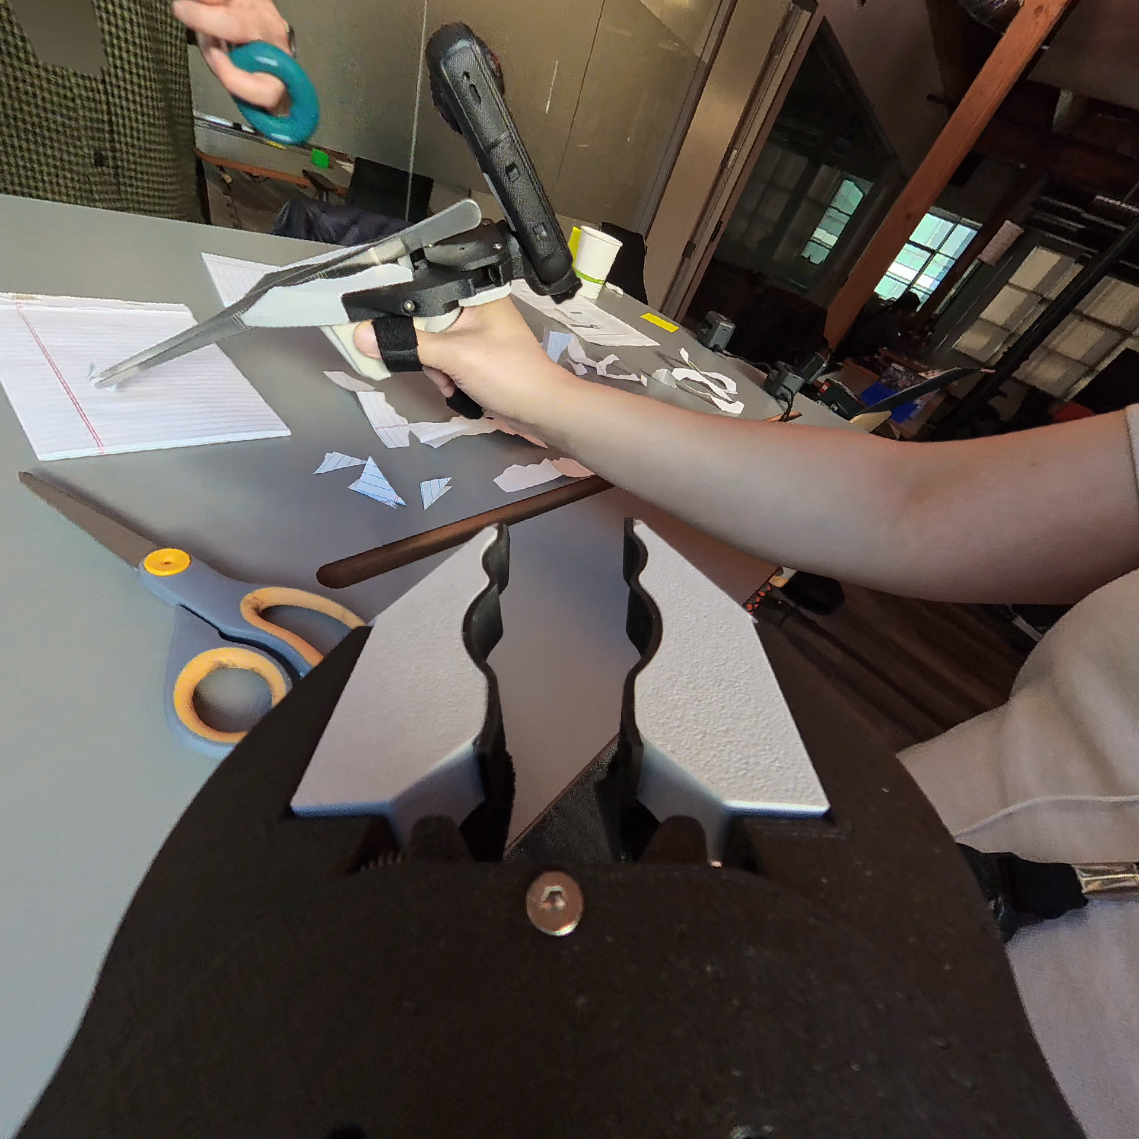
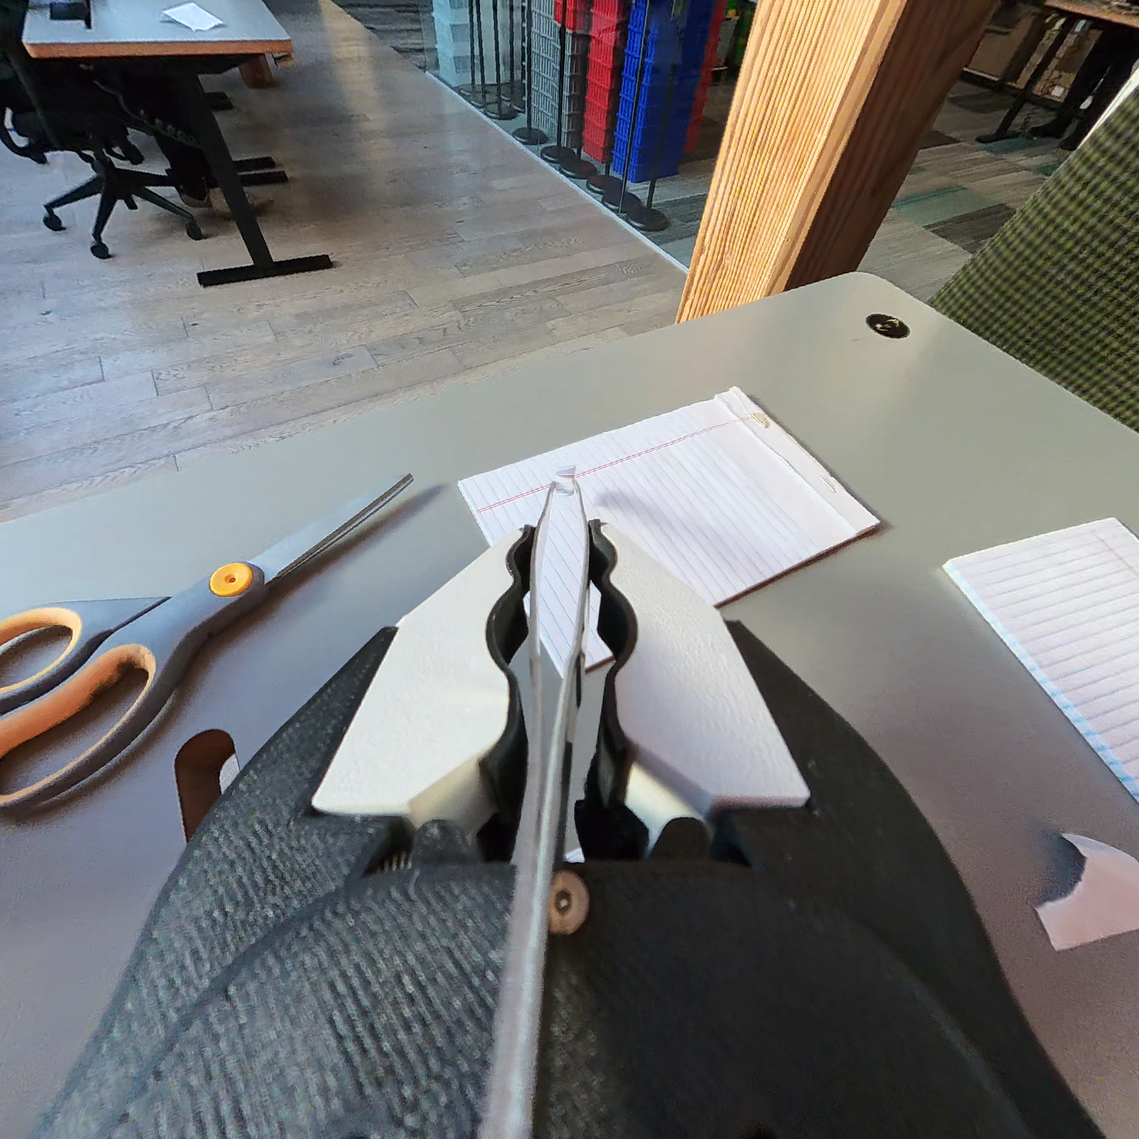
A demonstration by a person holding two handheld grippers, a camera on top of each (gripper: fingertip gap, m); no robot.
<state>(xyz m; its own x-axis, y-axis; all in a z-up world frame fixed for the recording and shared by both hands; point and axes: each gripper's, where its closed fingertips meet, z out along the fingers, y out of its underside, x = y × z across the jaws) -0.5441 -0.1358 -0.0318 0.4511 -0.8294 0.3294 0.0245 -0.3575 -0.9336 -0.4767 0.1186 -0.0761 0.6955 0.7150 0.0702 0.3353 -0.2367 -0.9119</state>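
Steel tweezers (image 2: 558, 616) clamped in right jaws, tips on pad (image 2: 696, 493) | left jaws parted, empty

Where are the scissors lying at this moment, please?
The scissors lie closed on the grey table, at the left in both wrist views, left of the lined notepad, with the open left gripper hovering beside their orange-lined handles.
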